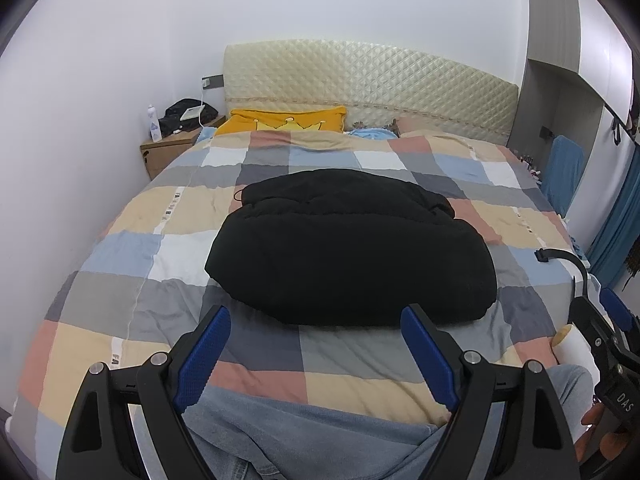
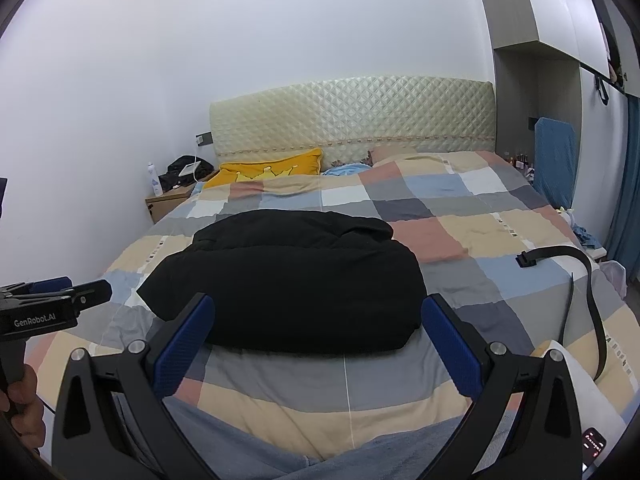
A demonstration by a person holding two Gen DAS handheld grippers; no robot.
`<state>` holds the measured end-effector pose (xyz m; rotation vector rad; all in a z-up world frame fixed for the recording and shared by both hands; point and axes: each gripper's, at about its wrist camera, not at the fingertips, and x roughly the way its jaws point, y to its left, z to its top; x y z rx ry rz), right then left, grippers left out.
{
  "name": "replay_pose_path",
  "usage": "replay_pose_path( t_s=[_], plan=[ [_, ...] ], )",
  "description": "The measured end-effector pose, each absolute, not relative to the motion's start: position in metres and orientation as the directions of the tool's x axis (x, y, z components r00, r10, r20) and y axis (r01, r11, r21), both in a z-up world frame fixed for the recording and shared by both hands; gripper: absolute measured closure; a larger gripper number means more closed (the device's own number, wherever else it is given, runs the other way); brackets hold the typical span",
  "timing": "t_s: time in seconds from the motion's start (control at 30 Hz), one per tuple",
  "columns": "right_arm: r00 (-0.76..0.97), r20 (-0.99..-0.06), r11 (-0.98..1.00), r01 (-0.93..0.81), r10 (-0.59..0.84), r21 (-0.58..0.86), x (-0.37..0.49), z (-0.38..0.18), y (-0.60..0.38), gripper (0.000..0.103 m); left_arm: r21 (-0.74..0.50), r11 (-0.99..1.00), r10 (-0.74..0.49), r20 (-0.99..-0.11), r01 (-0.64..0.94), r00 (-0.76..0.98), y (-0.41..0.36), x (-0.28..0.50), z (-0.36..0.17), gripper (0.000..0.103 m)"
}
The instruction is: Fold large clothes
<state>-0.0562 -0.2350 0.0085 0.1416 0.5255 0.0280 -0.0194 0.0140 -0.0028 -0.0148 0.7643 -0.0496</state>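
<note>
Lying folded, black garment (image 1: pixel 352 256), checked bedspread (image 1: pixel 120 248), quilted headboard (image 1: pixel 368 84)

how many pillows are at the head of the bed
2 visible: a yellow pillow on the left, and a pinkish pillow right of centre, partly under the quilt; more may be hidden.

The folded garment (image 1: pixel 352 252) lies on the quilt (image 1: pixel 120 248) at 12 o'clock just beyond both wide-set grippers, left gripper (image 1: pixel 316 354) and right gripper (image 2: pixel 316 342), with the pillow (image 1: pixel 288 120) and headboard (image 1: pixel 368 88) behind it, the nightstand (image 1: pixel 168 148) at 10 o'clock, and the belt (image 2: pixel 576 280) at 2 o'clock.
</note>
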Motion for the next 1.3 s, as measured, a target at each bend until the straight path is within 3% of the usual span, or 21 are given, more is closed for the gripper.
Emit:
replay_pose_path(
  t_s=[1.3],
  plan=[
    [0.872,-0.486,0.991,0.009,0.058,0.134,-0.0612,0.0147,-0.2313,0.0,-0.049,0.998,-0.071,-0.685,0.051,0.725,0.0139,-0.019,-0.0035,0.016]
  ],
)
